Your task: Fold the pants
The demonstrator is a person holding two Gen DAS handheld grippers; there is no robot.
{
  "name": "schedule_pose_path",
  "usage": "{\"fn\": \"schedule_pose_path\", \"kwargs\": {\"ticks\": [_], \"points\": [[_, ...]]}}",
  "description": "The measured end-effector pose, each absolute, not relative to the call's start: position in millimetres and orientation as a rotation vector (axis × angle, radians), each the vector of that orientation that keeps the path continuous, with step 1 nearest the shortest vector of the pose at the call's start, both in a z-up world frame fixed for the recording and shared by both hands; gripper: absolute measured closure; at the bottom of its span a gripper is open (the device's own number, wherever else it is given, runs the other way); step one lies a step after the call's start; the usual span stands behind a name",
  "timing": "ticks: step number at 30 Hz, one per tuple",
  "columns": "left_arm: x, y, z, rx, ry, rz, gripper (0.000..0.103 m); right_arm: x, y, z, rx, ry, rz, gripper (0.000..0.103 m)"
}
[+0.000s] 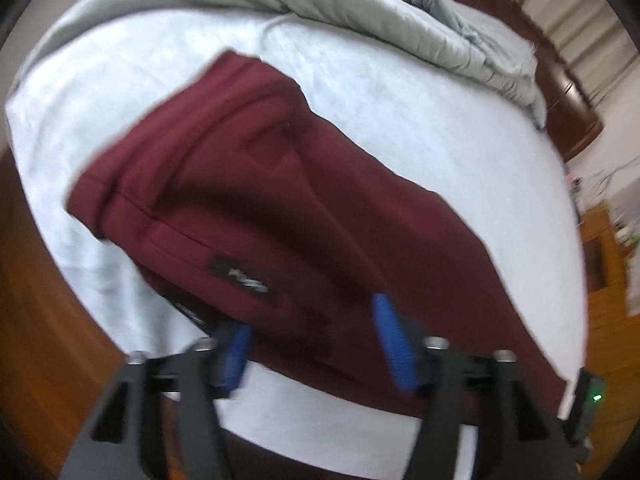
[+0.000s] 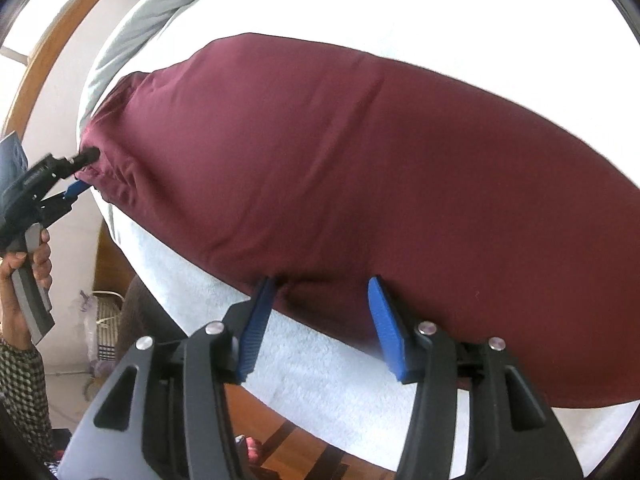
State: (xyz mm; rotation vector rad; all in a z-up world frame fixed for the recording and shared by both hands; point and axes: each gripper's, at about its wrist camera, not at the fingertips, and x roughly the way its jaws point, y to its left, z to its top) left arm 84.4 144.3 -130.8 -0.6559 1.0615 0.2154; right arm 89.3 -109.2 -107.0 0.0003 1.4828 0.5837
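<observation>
Maroon pants (image 1: 280, 200) lie folded lengthwise on a pale blue bed sheet (image 1: 400, 112). A black label (image 1: 242, 280) shows near the waist end. My left gripper (image 1: 312, 320) is open, its blue fingers (image 1: 394, 344) straddling the near edge of the pants at the waist. In the right wrist view the pants (image 2: 360, 168) stretch across the bed. My right gripper (image 2: 322, 284) is open, its blue fingers (image 2: 384, 320) at the near edge of the cloth. The left gripper (image 2: 84, 172) shows there at the far left end of the pants.
A grey duvet (image 1: 360, 12) is bunched at the back of the bed. A dark wooden headboard (image 1: 568, 92) stands beyond it. Wooden floor (image 1: 36, 300) lies beside the bed. A wooden cabinet (image 1: 604, 280) is at the right.
</observation>
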Motion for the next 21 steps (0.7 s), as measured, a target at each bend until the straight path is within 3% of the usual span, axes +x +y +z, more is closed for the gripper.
{"fn": "schedule_pose_path", "kwargs": {"ticks": [2, 4, 5, 6, 7, 11, 14, 17, 21], "points": [[83, 142, -134, -0.663, 1.055, 0.212, 0.031, 88, -107, -101, -0.008, 1.471, 0.584, 0.051], [88, 135, -138, -0.673, 1.057, 0.224, 0.034, 87, -108, -97, 0.007, 1.468, 0.590, 0.051], [84, 132, -139, -0.675, 1.055, 0.234, 0.043, 88, -108, -96, 0.007, 1.467, 0.586, 0.051], [79, 132, -140, -0.646, 1.071, 0.277, 0.059, 87, -108, -96, -0.002, 1.468, 0.576, 0.051], [78, 133, -144, -0.612, 1.106, 0.331, 0.065, 86, -109, -98, -0.010, 1.471, 0.565, 0.050], [67, 145, -160, -0.661, 1.129, 0.349, 0.071, 85, -112, -111, -0.019, 1.496, 0.542, 0.050], [62, 137, -153, -0.594, 1.127, 0.333, 0.071, 85, -109, -109, -0.043, 1.489, 0.543, 0.050], [54, 129, -142, -0.615, 1.129, 0.309, 0.041, 85, -115, -101, -0.007, 1.480, 0.545, 0.050], [41, 110, -134, -0.691, 1.113, 0.225, 0.040, 82, -127, -91, 0.036, 1.464, 0.534, 0.048]]}}
